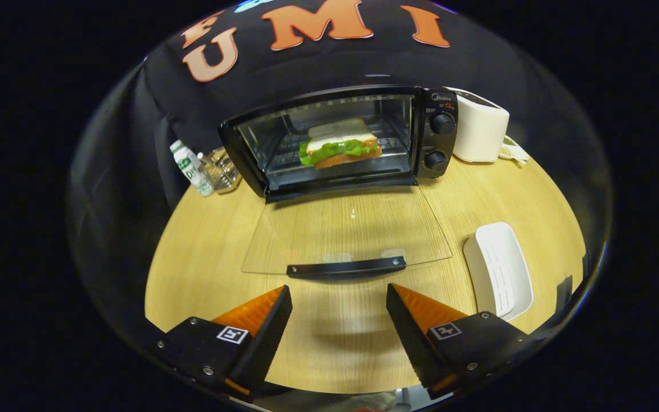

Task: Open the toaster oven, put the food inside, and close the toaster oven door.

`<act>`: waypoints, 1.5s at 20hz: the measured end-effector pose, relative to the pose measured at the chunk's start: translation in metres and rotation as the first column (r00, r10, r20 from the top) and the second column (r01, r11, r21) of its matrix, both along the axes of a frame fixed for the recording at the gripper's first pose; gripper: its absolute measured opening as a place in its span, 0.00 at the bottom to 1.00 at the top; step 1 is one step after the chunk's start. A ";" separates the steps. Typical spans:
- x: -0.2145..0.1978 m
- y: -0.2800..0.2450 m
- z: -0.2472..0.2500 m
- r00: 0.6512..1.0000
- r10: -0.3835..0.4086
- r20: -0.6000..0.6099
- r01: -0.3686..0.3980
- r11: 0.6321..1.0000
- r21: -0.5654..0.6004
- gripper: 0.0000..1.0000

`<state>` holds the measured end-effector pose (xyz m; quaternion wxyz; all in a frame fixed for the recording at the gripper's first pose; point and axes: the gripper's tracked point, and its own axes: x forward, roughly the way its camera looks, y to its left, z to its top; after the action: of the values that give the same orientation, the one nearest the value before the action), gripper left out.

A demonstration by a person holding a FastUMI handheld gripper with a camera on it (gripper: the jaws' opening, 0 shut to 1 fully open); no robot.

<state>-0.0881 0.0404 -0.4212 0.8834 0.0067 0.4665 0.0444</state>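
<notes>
A small bottle point(191, 167) stands left of the toaster oven point(341, 140), whose glass door point(345, 232) lies folded down flat with the sandwich point(341, 143) on the rack inside, a white tray point(498, 269) sits to the right, and the gripper point(339, 297) hangs spread and empty just before the door handle point(346, 267)

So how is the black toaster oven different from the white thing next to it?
The toaster oven is black, the white appliance beside its knob side is white. The oven looks bigger. The oven's glass door lies open flat on the table with a sandwich inside; the white appliance shows no open door. Both stand on the wooden table, beyond the gripper, whose jaws are open and empty.
</notes>
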 end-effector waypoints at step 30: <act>0.056 0.001 0.036 0.989 -0.035 0.146 0.044 0.997 -0.061 1.00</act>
<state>-0.0316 0.0411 -0.3852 0.9154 -0.0155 0.4020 0.0124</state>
